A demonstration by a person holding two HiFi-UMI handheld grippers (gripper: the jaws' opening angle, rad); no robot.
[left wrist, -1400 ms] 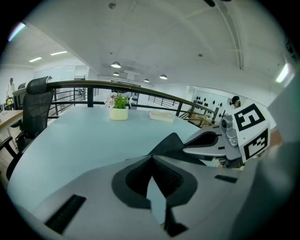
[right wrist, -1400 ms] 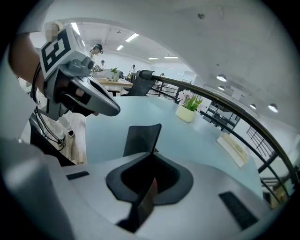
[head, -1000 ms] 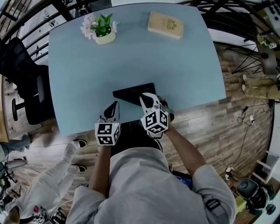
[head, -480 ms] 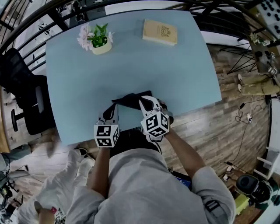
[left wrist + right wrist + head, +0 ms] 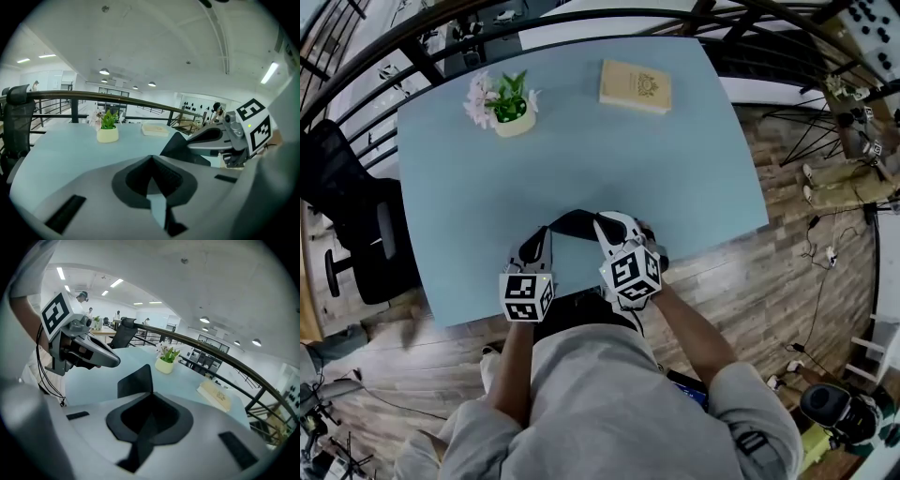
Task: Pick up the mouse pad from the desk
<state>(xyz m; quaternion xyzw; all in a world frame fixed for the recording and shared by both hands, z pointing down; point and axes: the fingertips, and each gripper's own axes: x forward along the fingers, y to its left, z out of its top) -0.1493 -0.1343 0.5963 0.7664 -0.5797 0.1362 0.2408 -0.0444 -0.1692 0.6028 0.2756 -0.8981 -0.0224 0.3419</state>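
The mouse pad [image 5: 573,223] is off flat. It stands up as a dark, bowed sheet just ahead of the right hand-held gripper [image 5: 605,225], whose jaws are pressed together on its near edge. In the right gripper view the pad [image 5: 136,380] rises straight in front of the jaws, with a dark strip running back between them. The left hand-held gripper [image 5: 542,234] sits just to the left of the pad, its jaws drawn together and holding nothing.

The lift probably goes best with the pinch kept firm and the rise straight up. The sheet is limp and may sag or peel out of a shallow bite. The left hand-held gripper could take the free corner if the pad droops.

Beyond both hand-held grippers the tabletop [image 5: 609,159] is bare until the potted plant [image 5: 511,105] and the book [image 5: 635,86], both well away at the far side.

The right hand-held gripper and its marker cube cover the gripped edge in the head view, so the depth of the bite cannot be judged. It also cannot be told whether the pad's far edge touches the tabletop. The person's body hides the near rim.
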